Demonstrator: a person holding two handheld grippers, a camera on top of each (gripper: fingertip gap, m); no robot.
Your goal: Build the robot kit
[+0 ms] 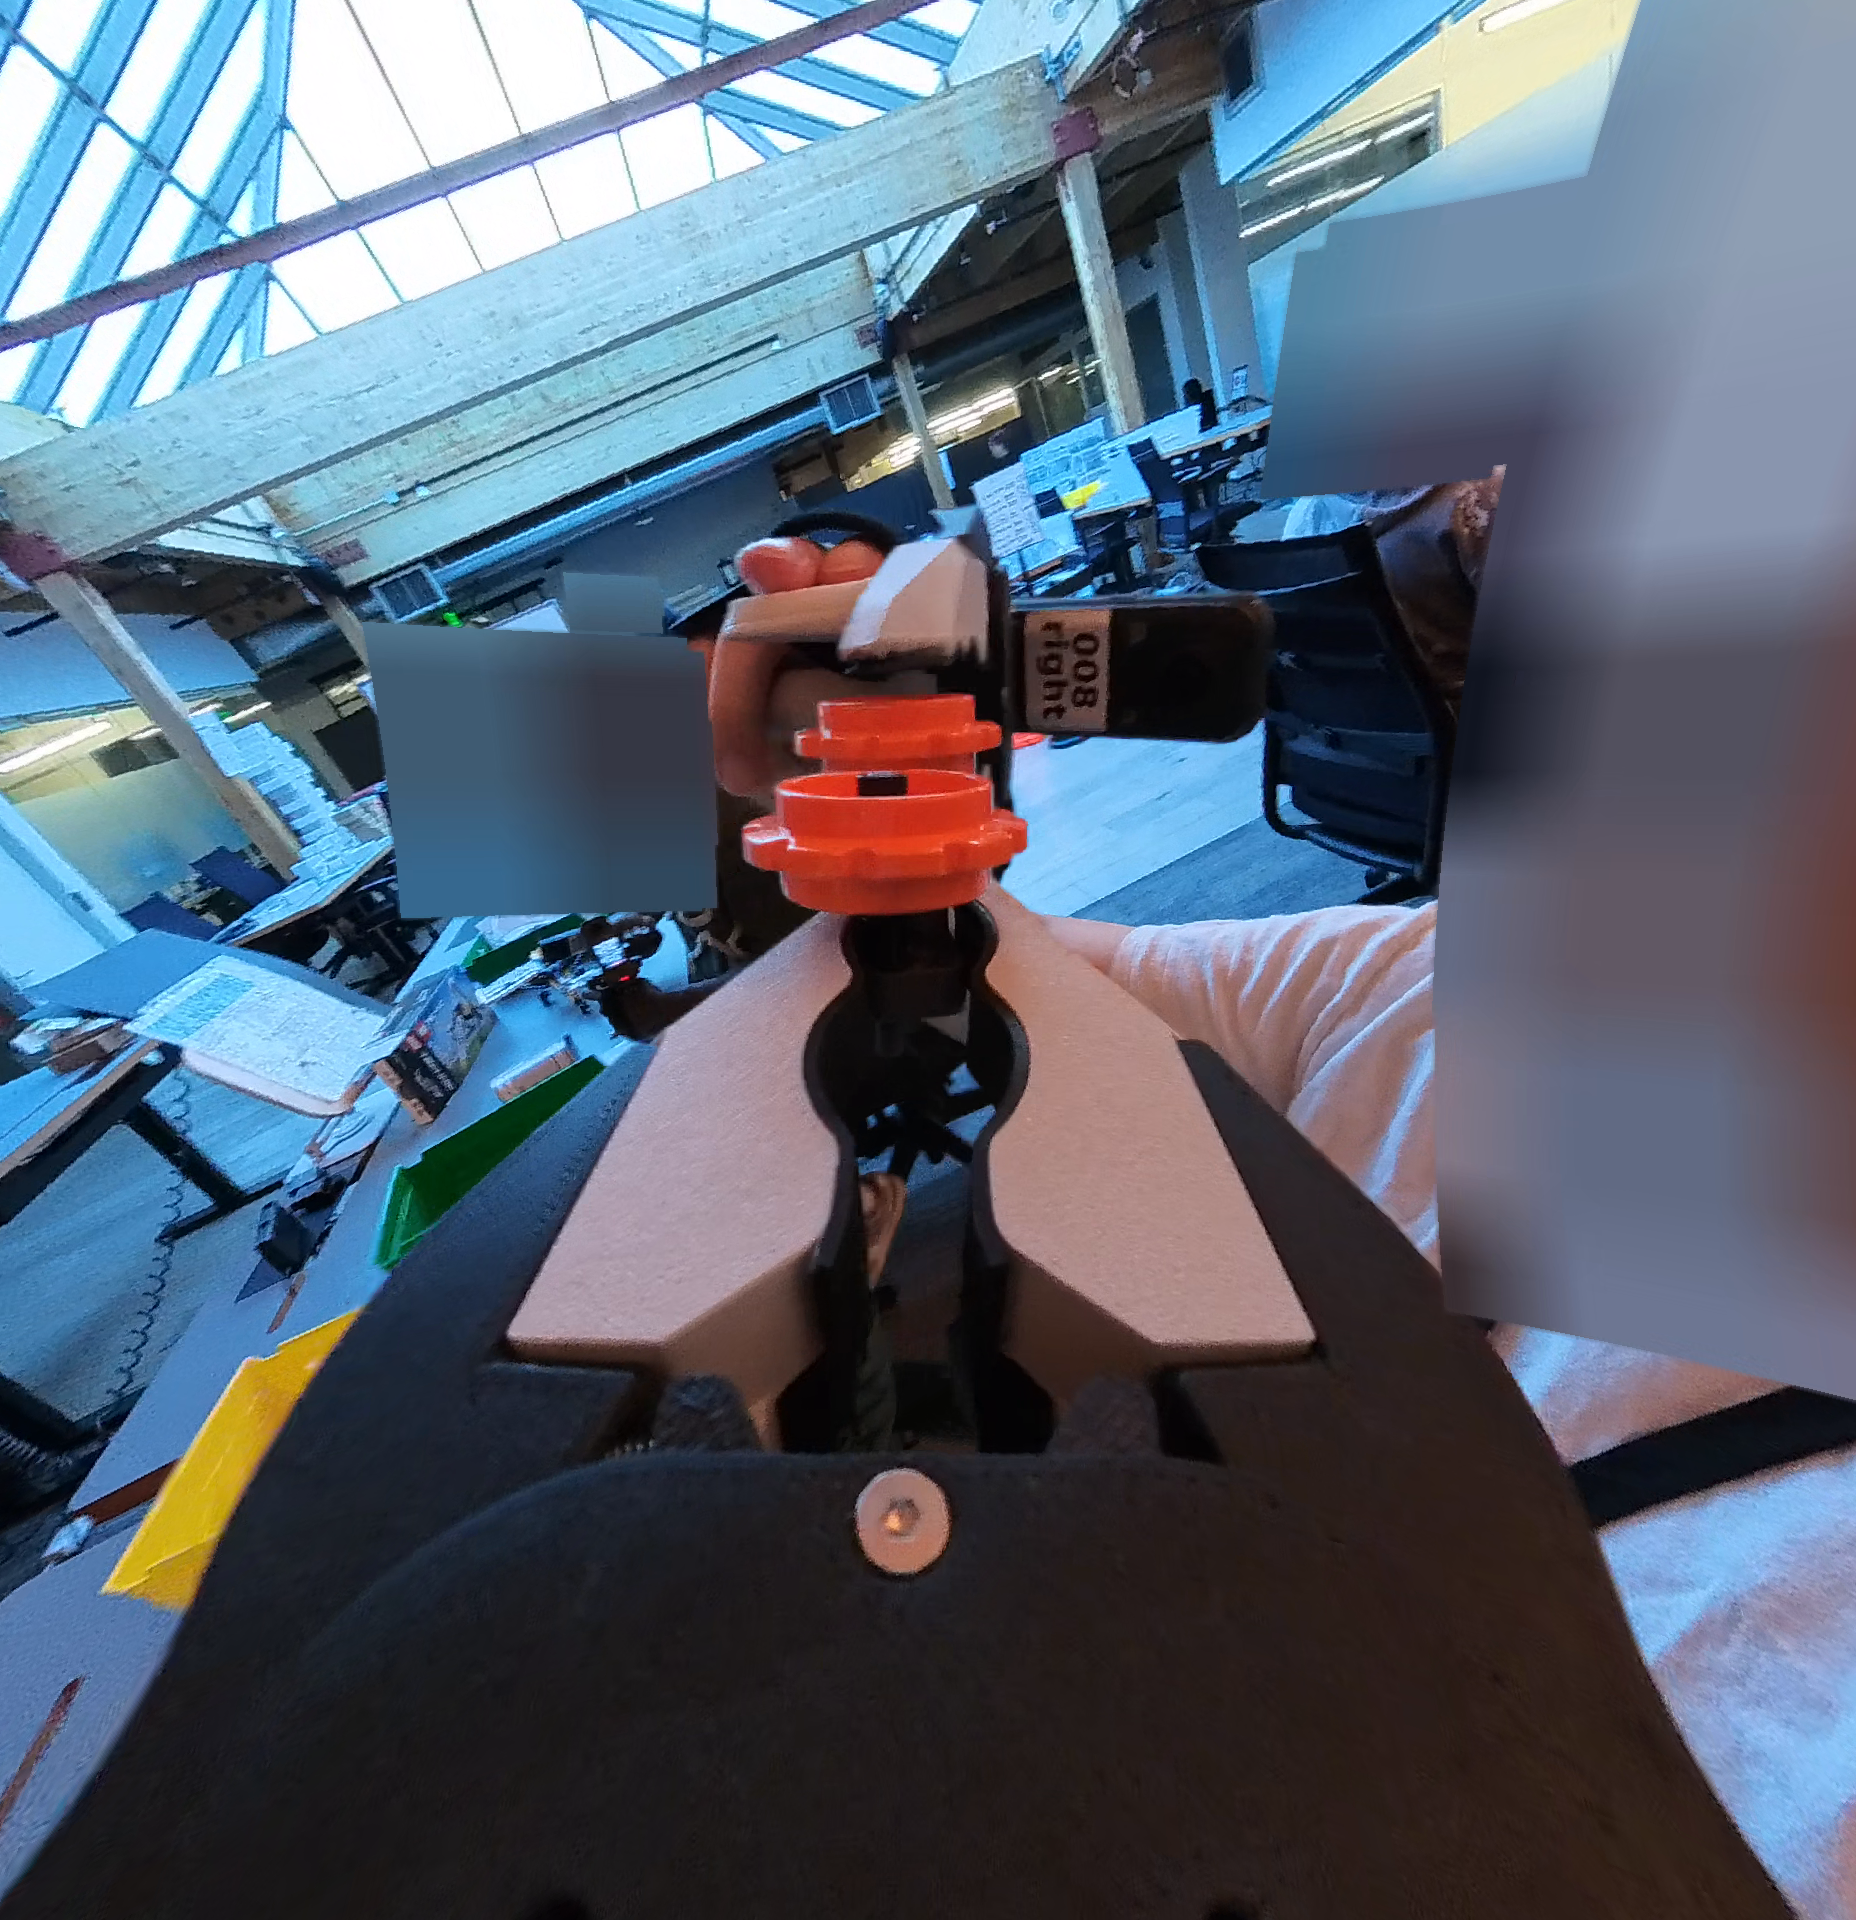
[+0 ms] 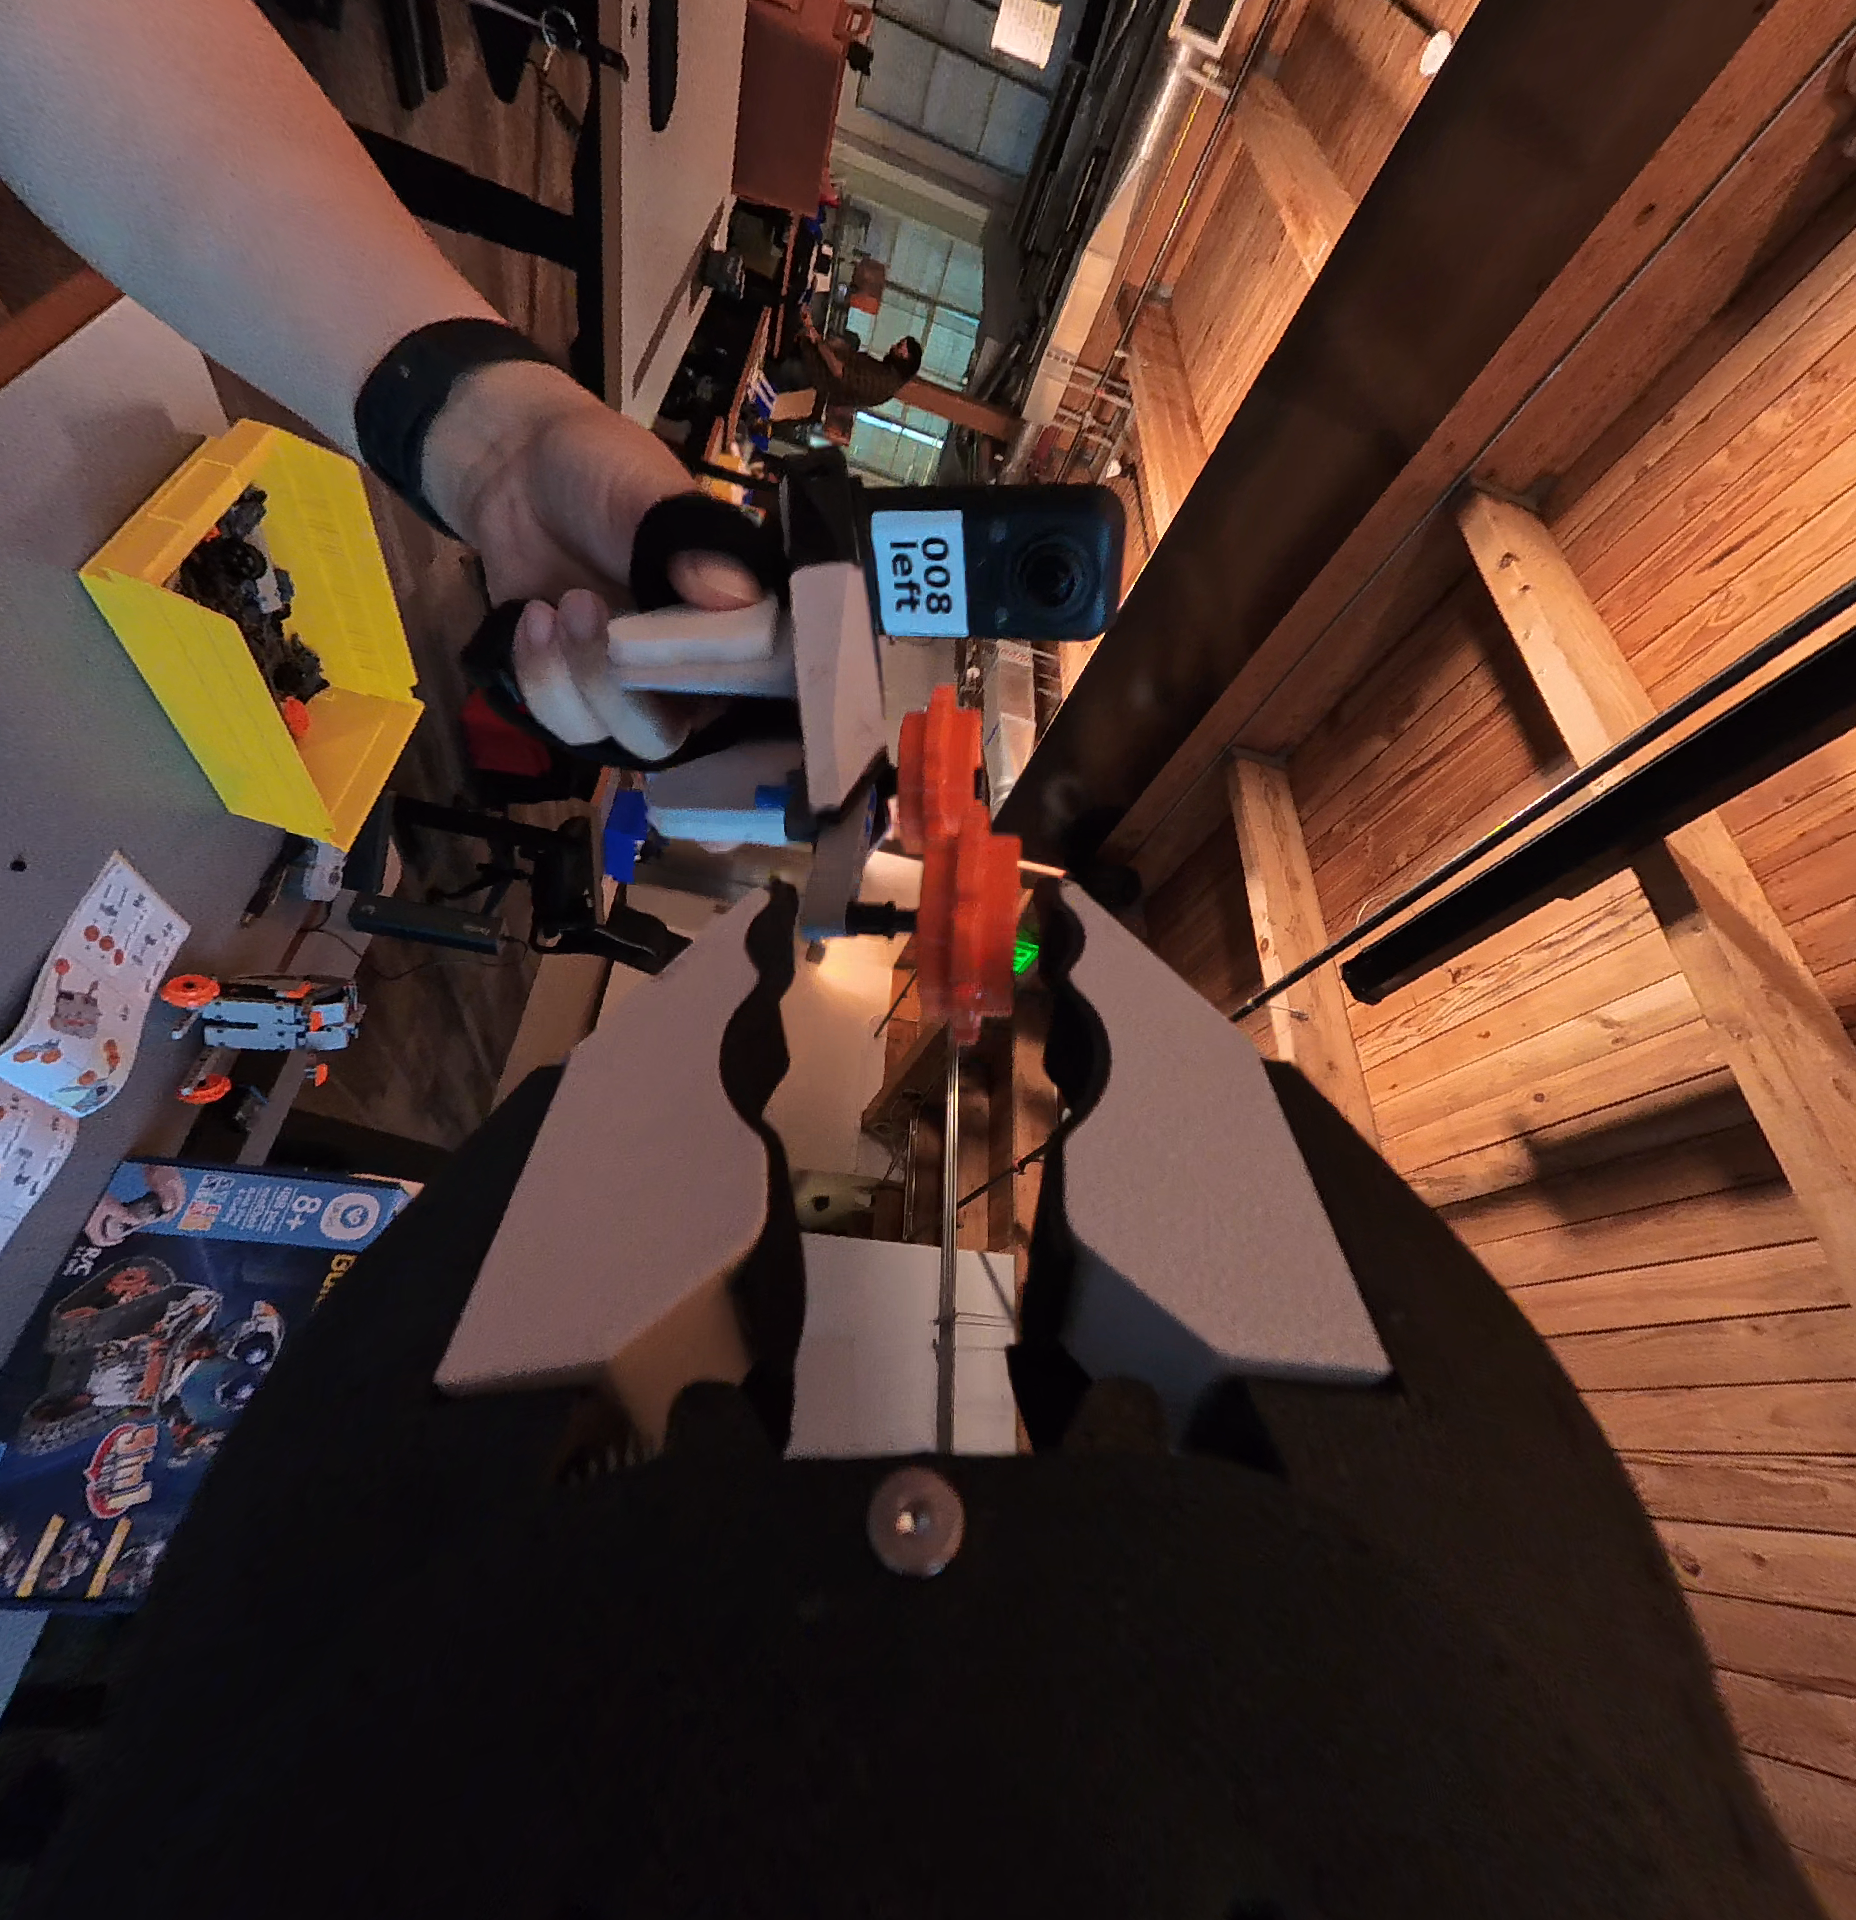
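Observation:
My left gripper (image 1: 913,920) is shut on a black axle piece (image 1: 908,982) that carries an orange toothed wheel hub (image 1: 882,831) just past the fingertips. A second orange hub (image 1: 898,727) sits right behind it, under my right gripper (image 1: 903,623), which faces the left one. In the right wrist view my right gripper (image 2: 913,909) is open, its jaws standing on either side of the nearer orange hub (image 2: 965,925) with a gap on each side. The left gripper (image 2: 836,748) shows there, held in a hand (image 2: 550,540), with the other hub (image 2: 939,769) beside it.
On the table (image 2: 62,468) are a yellow bin (image 2: 311,561) of dark parts, a half-built toy vehicle (image 2: 269,1013), an open instruction booklet (image 2: 82,987) and a blue toy box (image 2: 176,1351). A green bin (image 1: 467,1164) also shows. A wooden wall (image 2: 1526,727) is at the right. My left and right fingertips are right by each other.

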